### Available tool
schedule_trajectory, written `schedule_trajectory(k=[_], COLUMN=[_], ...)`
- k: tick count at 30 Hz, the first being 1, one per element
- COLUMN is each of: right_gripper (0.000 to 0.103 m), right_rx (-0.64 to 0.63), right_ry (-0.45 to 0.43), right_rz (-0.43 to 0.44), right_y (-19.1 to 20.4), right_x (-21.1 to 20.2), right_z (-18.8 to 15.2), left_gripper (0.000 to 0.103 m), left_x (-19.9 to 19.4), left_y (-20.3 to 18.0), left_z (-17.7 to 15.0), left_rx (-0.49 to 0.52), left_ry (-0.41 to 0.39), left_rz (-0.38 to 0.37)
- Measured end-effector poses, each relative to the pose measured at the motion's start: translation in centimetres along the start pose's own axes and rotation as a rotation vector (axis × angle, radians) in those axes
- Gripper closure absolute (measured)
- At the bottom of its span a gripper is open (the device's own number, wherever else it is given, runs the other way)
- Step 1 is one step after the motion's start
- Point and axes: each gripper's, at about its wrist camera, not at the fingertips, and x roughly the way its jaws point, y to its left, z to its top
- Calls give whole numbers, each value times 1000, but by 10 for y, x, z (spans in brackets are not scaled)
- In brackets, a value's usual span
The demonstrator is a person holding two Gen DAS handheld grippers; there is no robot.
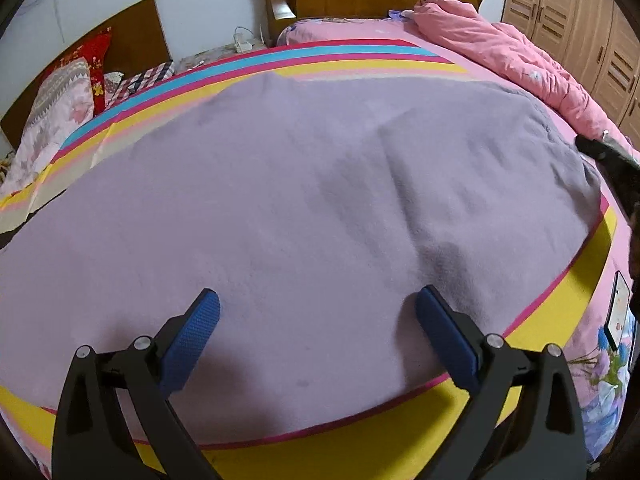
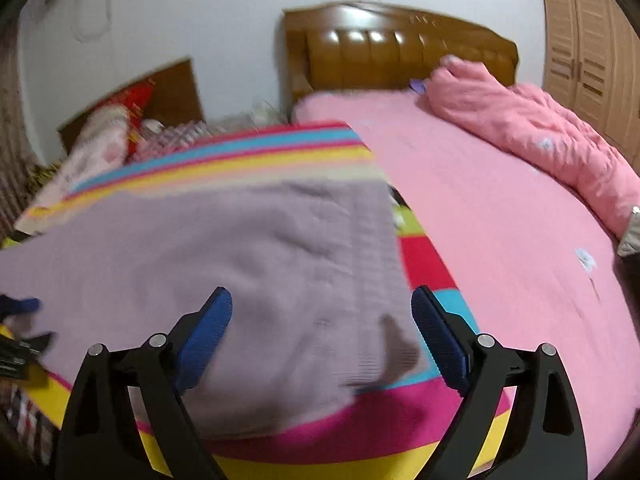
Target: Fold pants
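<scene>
Both grippers are spread wide with nothing between the pads, so I'm holding nothing right now. My left gripper hangs over the pants, which lie flat on a striped cloth spread across the bed. They're a lilac fleecy fabric, mostly smooth with a few soft creases near the middle. My right gripper sits over the right end of the pants; the ribbed edge there stops just short of its right finger, and the cloth's red, blue and magenta stripes show beyond it. That view is blurry, so I can't tell whether the pads touch the fabric. The left view catches the right gripper's dark tip at the pants' far right edge. A pink quilt is bunched along the far side of the bed, under the wooden headboard. A phone lies near the bed's right edge.
</scene>
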Motion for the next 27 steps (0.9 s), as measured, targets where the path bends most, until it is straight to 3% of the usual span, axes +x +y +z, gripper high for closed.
schedule_trajectory(k=[2,4,7,9,13,18,21,27], right_gripper=[13,13,13,13,13,13,13,13], right_rx=[-73,-112,-123,-196,-192,-139,-149,-347], right_ry=[-6,37,128,114,139,97,63,126], right_rz=[77,99,68,38,7,-101,16,210], right_y=[21,30,28,32,33,53,95,224], right_x=[-3,6,29,30,28,16,10,32], right_z=[0,-4,-20,-26,-22,-7,6,0], left_gripper=[3,3,3,3,3,3,3,3], left_x=[0,0,-4,-7,-26,-48,-53,-76], left_y=[-2,-5,-4,-5,-3,17,44,133], left_z=[0,3,1,-1,-7,-23,-41,-91], left_rx=[-2,-2,-4,-6,-39,-96,-180,-447], left_ry=[0,3,4,-1,-72,-165,-191,-295], left_rz=[6,6,3,-23,-154,-180,-183,-167])
